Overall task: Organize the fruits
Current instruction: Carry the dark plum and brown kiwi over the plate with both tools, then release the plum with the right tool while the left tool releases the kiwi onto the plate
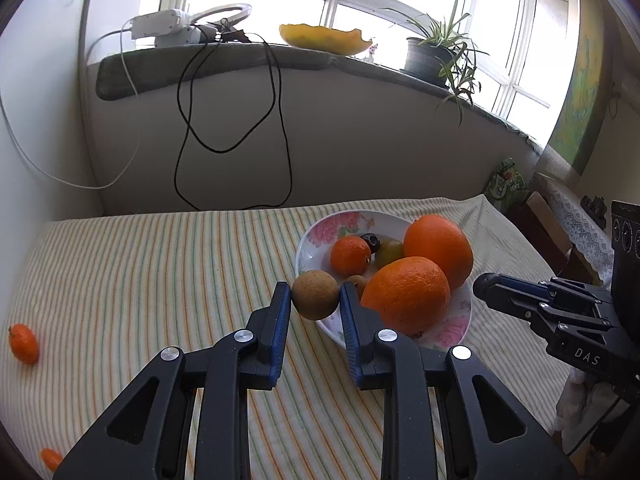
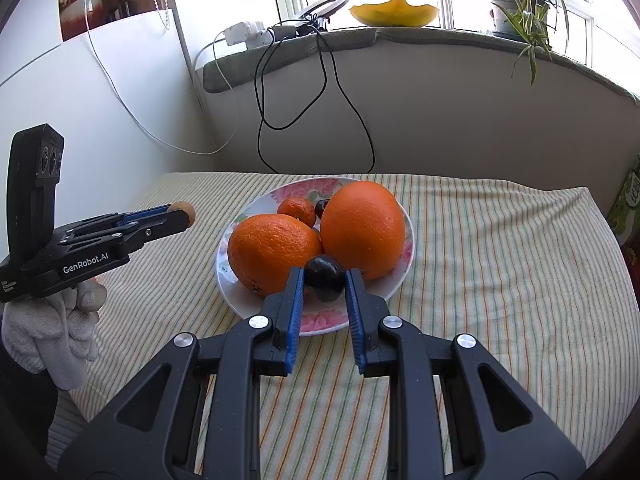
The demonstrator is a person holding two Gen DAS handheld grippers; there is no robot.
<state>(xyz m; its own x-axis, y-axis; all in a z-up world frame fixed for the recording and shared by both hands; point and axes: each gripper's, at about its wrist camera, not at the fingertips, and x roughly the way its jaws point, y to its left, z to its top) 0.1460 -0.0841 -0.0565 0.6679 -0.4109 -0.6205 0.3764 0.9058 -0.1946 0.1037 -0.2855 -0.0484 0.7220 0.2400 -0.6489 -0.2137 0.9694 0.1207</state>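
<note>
A floral plate (image 1: 320,228) (image 2: 394,286) on the striped cloth holds two big oranges (image 1: 408,294) (image 2: 362,228), a small mandarin (image 1: 350,256) (image 2: 297,210), a greenish fruit (image 1: 388,252) and a dark fruit. My left gripper (image 1: 315,294) is shut on a small round brown fruit (image 1: 315,294) at the plate's near-left rim; it also shows in the right wrist view (image 2: 182,213). My right gripper (image 2: 324,278) is shut on a dark plum-like fruit (image 2: 325,278) above the plate's front. Two kumquats (image 1: 24,343) (image 1: 51,459) lie on the cloth at far left.
A grey windowsill (image 1: 256,60) behind the table carries a yellow bowl (image 1: 326,39), a potted plant (image 1: 434,56) and a power strip with cables hanging down the wall. The cloth drops off at the table's right edge (image 1: 532,248). A gloved hand (image 2: 52,332) holds the left gripper.
</note>
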